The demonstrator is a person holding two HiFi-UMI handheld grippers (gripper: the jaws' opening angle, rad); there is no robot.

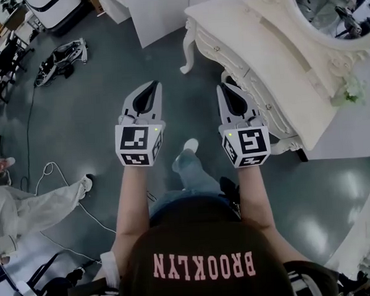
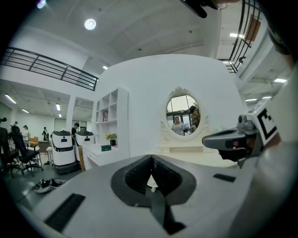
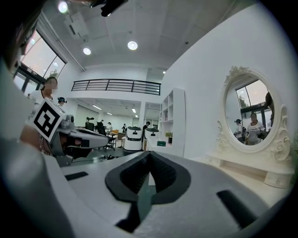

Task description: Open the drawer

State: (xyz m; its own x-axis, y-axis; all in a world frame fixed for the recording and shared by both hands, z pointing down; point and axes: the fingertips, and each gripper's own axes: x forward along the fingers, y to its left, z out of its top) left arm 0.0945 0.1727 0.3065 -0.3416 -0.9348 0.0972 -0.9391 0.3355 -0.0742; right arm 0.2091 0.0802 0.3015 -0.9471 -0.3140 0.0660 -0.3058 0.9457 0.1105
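Right of us, vanity (image 1: 273, 65) drawer (image 1: 228, 54) sat shut, untouched. Left gripper (image 1: 151, 84), right gripper (image 1: 224, 86): both pressed together, empty, over floor. We judged: spread right jaws, square to front, pull straight.

Matt grey plastic on my left gripper (image 1: 151, 85) and right gripper (image 1: 225, 88), with black ribbed pads (image 2: 137, 175) inside. The dresser (image 1: 273, 65) looks carved, white-painted and smooth. The floor (image 1: 96, 99) is grey and glossy. The mirror (image 1: 332, 6) is shiny glass.
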